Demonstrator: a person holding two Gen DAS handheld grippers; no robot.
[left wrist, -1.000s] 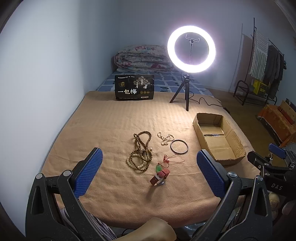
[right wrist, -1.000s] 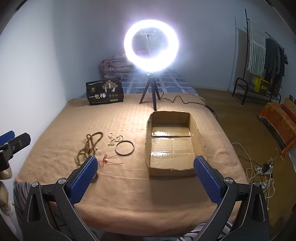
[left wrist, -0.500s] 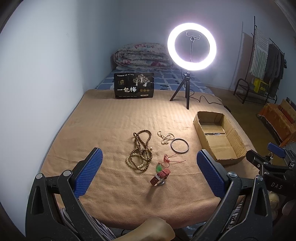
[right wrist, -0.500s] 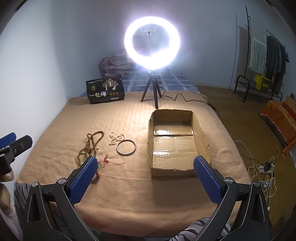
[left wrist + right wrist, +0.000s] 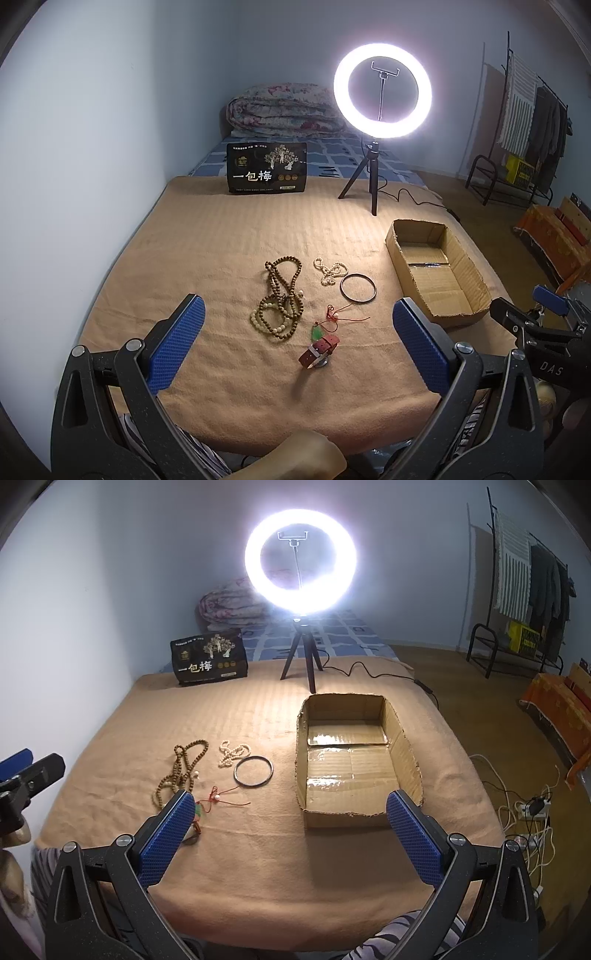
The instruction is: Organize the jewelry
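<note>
Jewelry lies on the tan blanket (image 5: 221, 240): a brown bead necklace (image 5: 282, 295), a pale bead bracelet (image 5: 328, 271), a dark bangle (image 5: 358, 289), a red cord with a green pendant (image 5: 332, 321) and a red-strapped watch (image 5: 319, 350). An open cardboard box (image 5: 354, 757) sits to their right, nothing visible inside. My left gripper (image 5: 299, 328) hovers open over the near edge, in front of the watch. My right gripper (image 5: 291, 819) is open near the box's front wall; its left finger (image 5: 166, 838) hides part of the pendant and watch.
A lit ring light on a tripod (image 5: 380, 110) stands at the far side, its cable (image 5: 369, 672) trailing right. A black printed packet (image 5: 267, 168) stands beside it, folded quilts (image 5: 280, 110) behind. A clothes rack (image 5: 524, 590) and floor cables (image 5: 528, 812) are off the bed's right.
Both views shifted slightly; the box and jewelry appear a little farther right and up in the right wrist view. Both grippers stay open, and nothing on the blanket has moved.
</note>
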